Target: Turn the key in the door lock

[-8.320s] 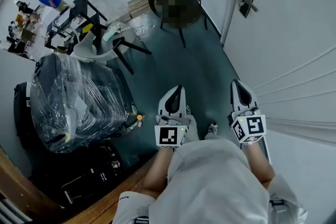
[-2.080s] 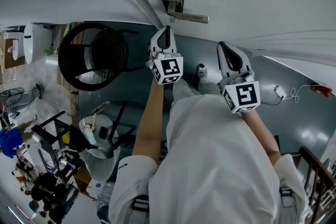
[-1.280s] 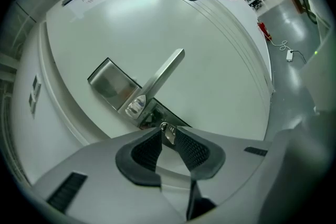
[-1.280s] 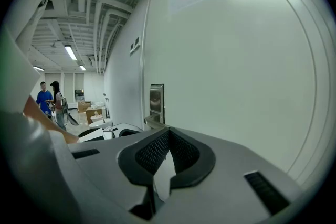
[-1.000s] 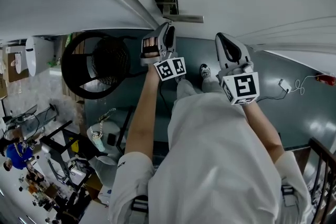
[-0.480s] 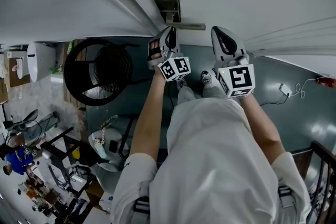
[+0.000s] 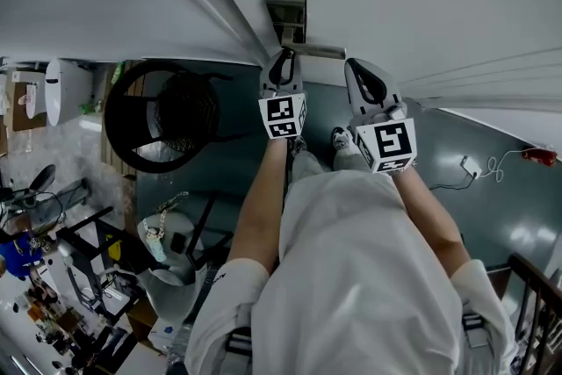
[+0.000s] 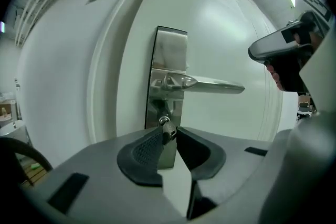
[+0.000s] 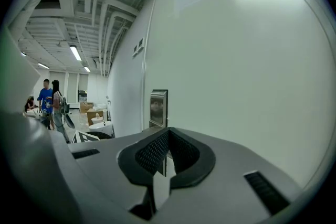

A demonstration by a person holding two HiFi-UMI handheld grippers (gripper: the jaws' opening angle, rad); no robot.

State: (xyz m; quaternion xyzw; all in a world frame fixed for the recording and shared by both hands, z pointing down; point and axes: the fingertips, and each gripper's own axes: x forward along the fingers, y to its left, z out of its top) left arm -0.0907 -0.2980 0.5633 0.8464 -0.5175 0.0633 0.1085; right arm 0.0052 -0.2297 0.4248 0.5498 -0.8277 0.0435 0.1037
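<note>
landmark: the door handle (image 8: pixel 210 84), a level lever on the steel lock plate (image 8: pixel 170 52) of the white door (image 8: pixel 236 23).
key place: the key (image 8: pixel 167 126) sits in the keyhole just below the door handle's pivot, on the same plate.
left gripper: the left gripper (image 8: pixel 169 134) is held just under the door handle, nose-on to the keyhole. lined up like this, a roll of the wrist would turn the key about its own shaft, i judge.
left jaws: a little apart and just been opening. the key's head stands between the tips and the pads look just off it, more a let-go than a clamp.
right gripper: the right gripper (image 9: pixel 168 132) is off the door handle's free end, facing bare door, probably parked clear of the work.
right jaws: tips together, nothing between them.
key axis: its long axis runs straight into the door, tip buried in the lock, head towards the left gripper.
head tilt: too small and half hidden by the jaw tips to tell.
</note>
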